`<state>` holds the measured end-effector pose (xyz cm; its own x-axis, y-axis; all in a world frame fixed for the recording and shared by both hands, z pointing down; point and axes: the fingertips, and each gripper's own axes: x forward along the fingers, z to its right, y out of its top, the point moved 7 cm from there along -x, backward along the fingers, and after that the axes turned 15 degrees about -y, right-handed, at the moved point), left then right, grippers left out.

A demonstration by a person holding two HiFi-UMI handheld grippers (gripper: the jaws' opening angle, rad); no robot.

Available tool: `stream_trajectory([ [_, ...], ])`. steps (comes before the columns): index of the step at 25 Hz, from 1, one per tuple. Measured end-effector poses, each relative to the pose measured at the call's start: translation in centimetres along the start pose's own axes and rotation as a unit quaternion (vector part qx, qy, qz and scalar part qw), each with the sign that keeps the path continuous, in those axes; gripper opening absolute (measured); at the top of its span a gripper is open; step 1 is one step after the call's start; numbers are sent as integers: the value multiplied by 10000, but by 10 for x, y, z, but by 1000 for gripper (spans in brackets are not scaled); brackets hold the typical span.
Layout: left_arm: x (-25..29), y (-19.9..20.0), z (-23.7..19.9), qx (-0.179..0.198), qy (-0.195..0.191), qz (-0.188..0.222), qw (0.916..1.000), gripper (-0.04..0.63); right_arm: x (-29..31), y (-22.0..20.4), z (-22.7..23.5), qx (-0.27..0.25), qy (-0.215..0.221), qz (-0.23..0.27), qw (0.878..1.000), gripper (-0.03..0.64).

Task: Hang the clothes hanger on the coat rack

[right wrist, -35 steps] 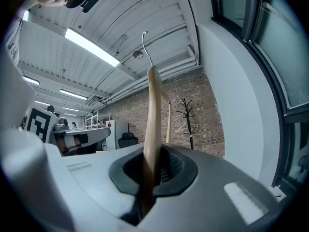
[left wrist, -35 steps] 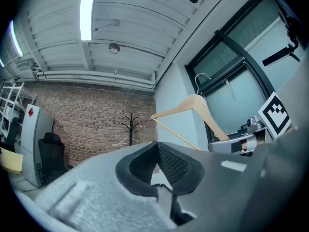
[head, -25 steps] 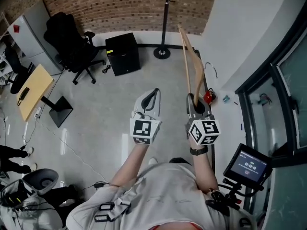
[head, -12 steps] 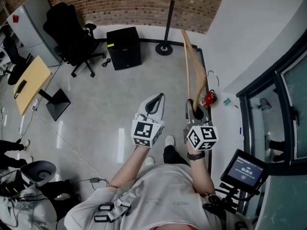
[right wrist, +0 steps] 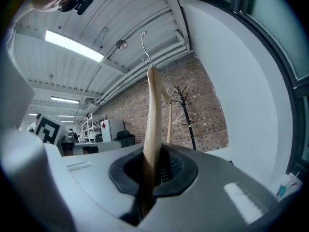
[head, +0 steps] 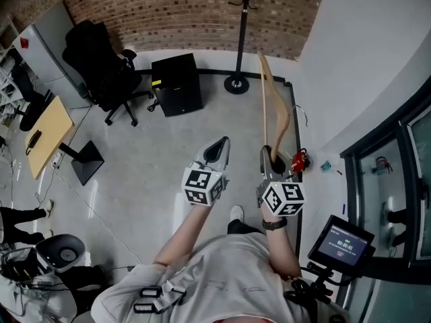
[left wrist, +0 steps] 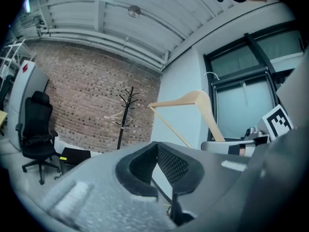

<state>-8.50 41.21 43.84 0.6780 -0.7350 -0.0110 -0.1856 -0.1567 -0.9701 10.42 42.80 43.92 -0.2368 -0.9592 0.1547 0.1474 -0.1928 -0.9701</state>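
step in hand looks like carrying: the right gripper pinches the wooden hanger, well apart from the coat rack by the brick wall. the left gripper is pressed together, empty. next, get closer and lift the hook over a peg.

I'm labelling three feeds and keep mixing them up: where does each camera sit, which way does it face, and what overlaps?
Head view: on the person's head, facing steeply down; shows both forearms, left gripper, and right gripper holding the hanger.
Left gripper view: on the left gripper, looking along its shut, empty jaws toward the brick wall.
Right gripper view: on the right gripper, looking along jaws clamped on the hanger, toward the same wall.
Shared: all three show the hanger and the coat rack.
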Motion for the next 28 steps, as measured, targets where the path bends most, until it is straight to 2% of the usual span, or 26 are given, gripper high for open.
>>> stream_trajectory([
  [2,30,7,-8,-254,-10,233,9994,0,25,17,20,-49,77,193,9998,2],
  [3,43,13,-11,-264,9,371,9990,0,38,25,30,-31,89,253,9996,2],
  [5,65,25,-17,-8,161,473,9987,0,60,35,50,95,62,295,9995,2],
  [8,86,34,-33,371,493,371,9974,0,87,38,74,58,-96,293,9995,2],
  [10,101,29,-46,384,630,226,9970,0,105,34,86,-89,-179,209,9996,2],
  [12,113,17,-57,236,674,74,9974,0,121,26,92,-104,-144,60,9998,2],
  [15,125,4,-63,62,610,-51,9981,0,132,14,93,-114,-53,-107,9999,2],
  [21,162,10,-82,176,207,-82,9996,0,166,14,90,-164,-40,-263,9995,2],
  [25,209,4,-137,112,76,-54,9999,0,228,12,100,-290,-123,-296,9991,2],
  [28,252,9,-190,422,80,-211,9989,0,285,18,106,-436,-142,-300,9985,2],
])
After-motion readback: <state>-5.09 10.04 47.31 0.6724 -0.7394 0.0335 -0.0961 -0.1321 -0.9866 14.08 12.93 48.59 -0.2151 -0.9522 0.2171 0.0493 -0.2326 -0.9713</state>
